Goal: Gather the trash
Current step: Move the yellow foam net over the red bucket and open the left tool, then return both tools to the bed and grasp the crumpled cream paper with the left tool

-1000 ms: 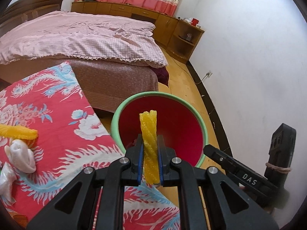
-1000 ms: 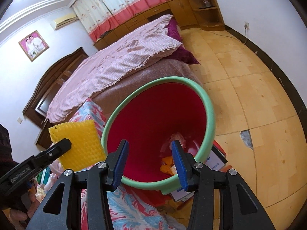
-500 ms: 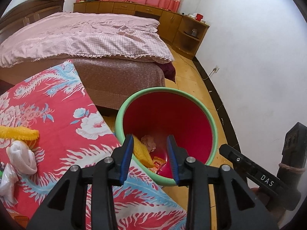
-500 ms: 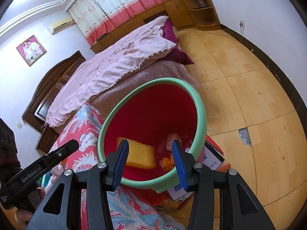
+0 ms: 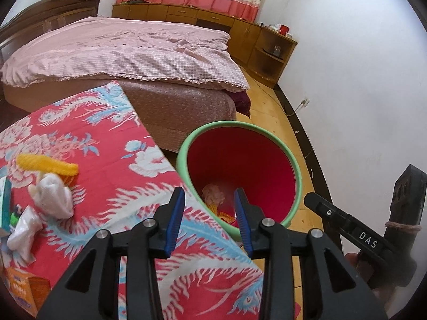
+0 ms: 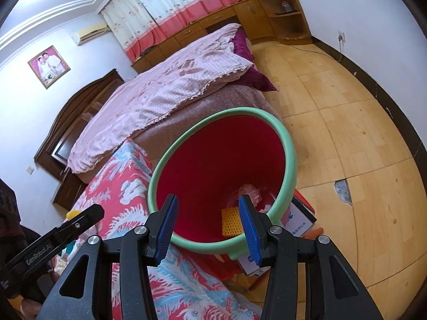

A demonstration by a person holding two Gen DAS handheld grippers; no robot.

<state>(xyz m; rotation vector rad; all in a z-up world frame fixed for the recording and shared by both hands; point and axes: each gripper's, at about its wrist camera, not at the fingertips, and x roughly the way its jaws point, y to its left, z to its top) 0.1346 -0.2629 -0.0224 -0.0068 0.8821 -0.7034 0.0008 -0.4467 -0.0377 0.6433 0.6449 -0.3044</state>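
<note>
Left on cloth (image 5: 112,184): yellow mesh (image 5: 48,164), white wads (image 5: 54,196), box (image 5: 24,292) still to collect. Left gripper (image 5: 209,220) empty, jaws opening. Bin (image 5: 295,169) right holds mesh (image 6: 230,221), scraps. Right gripper (image 6: 210,230) released, empty

My way into the red bin (image 5: 241,160) is open from above; only its green rim (image 6: 289,157) stands just beside the surface (image 5: 106,176). On that surface, a yellow piece (image 5: 48,164) and white wads (image 5: 54,196) crowd my left; the bed (image 5: 149,53) blocks beyond.
</note>
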